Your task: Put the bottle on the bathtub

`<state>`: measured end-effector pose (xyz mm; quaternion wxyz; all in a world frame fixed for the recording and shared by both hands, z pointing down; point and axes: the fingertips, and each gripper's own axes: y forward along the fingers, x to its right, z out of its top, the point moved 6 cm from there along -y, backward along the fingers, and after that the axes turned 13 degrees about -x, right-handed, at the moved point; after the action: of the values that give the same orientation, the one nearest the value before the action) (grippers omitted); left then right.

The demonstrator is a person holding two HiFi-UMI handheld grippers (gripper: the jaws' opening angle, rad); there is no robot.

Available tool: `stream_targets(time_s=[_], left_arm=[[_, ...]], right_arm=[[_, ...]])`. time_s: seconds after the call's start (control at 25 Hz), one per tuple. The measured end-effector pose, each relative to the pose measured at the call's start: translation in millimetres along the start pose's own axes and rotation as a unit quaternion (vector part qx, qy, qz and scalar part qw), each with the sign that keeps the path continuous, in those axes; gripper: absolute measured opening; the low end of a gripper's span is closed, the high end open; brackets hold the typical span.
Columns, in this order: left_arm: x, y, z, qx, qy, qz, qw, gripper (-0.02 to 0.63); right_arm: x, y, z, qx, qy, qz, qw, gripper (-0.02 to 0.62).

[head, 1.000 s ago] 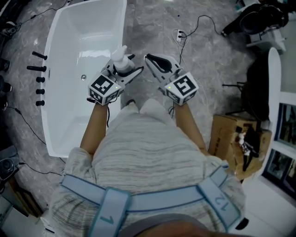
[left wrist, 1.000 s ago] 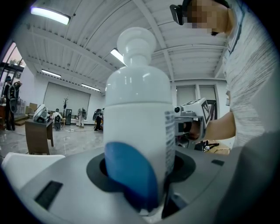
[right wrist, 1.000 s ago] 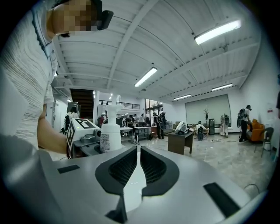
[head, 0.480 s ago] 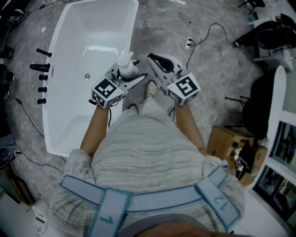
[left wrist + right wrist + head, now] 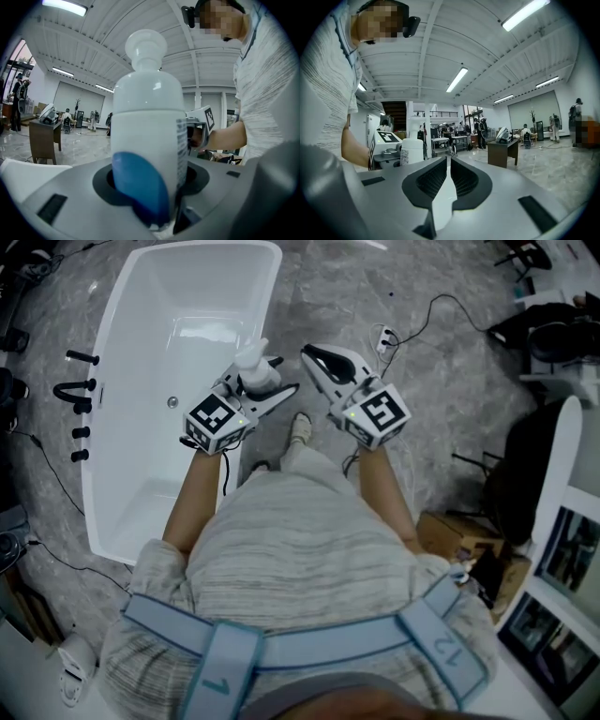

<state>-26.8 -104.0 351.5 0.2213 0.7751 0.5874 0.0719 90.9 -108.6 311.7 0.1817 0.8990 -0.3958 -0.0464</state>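
Observation:
A white bottle (image 5: 255,370) with a pump top and a blue label stands upright between the jaws of my left gripper (image 5: 270,383), which is shut on it. In the left gripper view the bottle (image 5: 147,126) fills the middle, its base seated between the jaws. The white bathtub (image 5: 141,324) lies on the floor at the left, and the bottle hangs near the tub's right rim. My right gripper (image 5: 317,356) is beside the left one, over the grey floor, shut with nothing in it (image 5: 449,174). From the right gripper view the bottle (image 5: 411,151) shows at left.
Black tap fittings (image 5: 75,390) stand along the tub's left side. A power strip with cables (image 5: 382,334) lies on the marble floor ahead. Cardboard boxes (image 5: 459,540) and a white board are at the right. My shoe (image 5: 300,426) shows below the grippers.
Both grippers and I have shifted along the tub, which now sits slightly lower and further left in the head view. My foot has stepped forward. The bottle stays held.

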Motion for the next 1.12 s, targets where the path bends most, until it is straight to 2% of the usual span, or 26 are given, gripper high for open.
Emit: stream_targets(time_s=[0.16, 0.36, 0.4, 0.52, 0.6, 0.68, 0.8, 0.96, 1.12], left_arm=[[-18.5, 16.2, 16.2, 0.002, -0.006, 0.008, 0.9999, 0.239], [-41.0, 34.4, 24.8, -0.003, -0.013, 0.023, 0.9997, 0.239], [-44.2, 37.3, 25.5, -0.004, -0.014, 0.025, 0.9996, 0.239], [-53.1, 48.8, 31.9, -0.010, -0.013, 0.031, 0.9994, 0.239], [-59.7, 57.6, 36.8, -0.017, -0.010, 0.033, 0.9993, 0.239], [-65.8, 66.8, 40.3, -0.027, -0.003, 0.035, 0.9990, 0.239], [-74.1, 81.3, 45.5, -0.036, 0.005, 0.035, 0.9987, 0.239], [-84.5, 95.9, 55.5, -0.034, 0.013, 0.031, 0.9989, 0.239], [-90.3, 105.5, 63.4, -0.041, 0.026, 0.020, 0.9986, 0.239]], right_arm=[[23.4, 4.2, 12.4, 0.002, -0.021, 0.048, 0.999, 0.006], [40.7, 9.5, 21.3, 0.002, -0.022, 0.157, 0.987, 0.008], [41.6, 11.8, 21.6, -0.008, -0.024, 0.179, 0.983, 0.022], [50.3, 17.0, 22.8, -0.045, -0.034, 0.223, 0.973, 0.136], [57.6, 20.1, 28.9, -0.055, -0.047, 0.239, 0.968, 0.195], [64.2, 24.8, 36.4, -0.065, -0.071, 0.249, 0.964, 0.224], [74.6, 35.5, 42.5, -0.083, -0.108, 0.259, 0.956, 0.224], [88.4, 49.7, 43.2, -0.089, -0.110, 0.288, 0.947, 0.224], [98.0, 62.9, 45.4, -0.095, -0.107, 0.299, 0.943, 0.224]])
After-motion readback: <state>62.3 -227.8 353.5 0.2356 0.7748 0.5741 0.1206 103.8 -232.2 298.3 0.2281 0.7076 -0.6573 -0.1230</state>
